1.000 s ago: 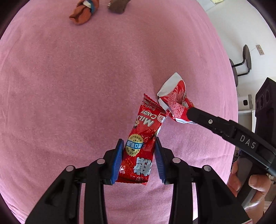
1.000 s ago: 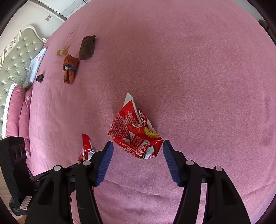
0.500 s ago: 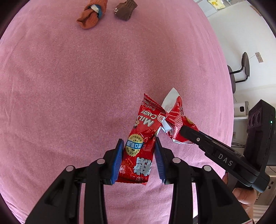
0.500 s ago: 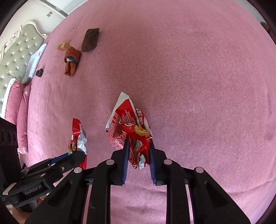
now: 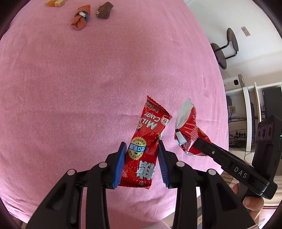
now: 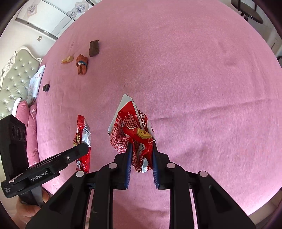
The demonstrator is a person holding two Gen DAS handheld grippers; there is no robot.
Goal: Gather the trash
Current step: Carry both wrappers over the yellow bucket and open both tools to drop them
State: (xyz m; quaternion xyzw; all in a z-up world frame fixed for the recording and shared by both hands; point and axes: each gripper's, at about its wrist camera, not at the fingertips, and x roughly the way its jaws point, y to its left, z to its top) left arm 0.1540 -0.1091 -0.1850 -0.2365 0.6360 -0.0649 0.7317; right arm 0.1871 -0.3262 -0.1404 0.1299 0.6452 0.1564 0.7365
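Note:
My left gripper is shut on a long red milk candy wrapper and holds it upright above the pink bedspread. It also shows in the right wrist view. My right gripper is shut on a crumpled red and silver snack bag, lifted off the bedspread. In the left wrist view the snack bag hangs just right of the candy wrapper, apart from it.
At the far end of the bed lie an orange rolled sock, a brown sock, tan blocks and a small dark lump. Pillows and a tufted headboard stand left. A stool stands beyond the bed's right edge.
My right gripper has closed on the snack bag and lifted it off the bedspread. Both grippers have drawn back from the bed, each with its wrapper.

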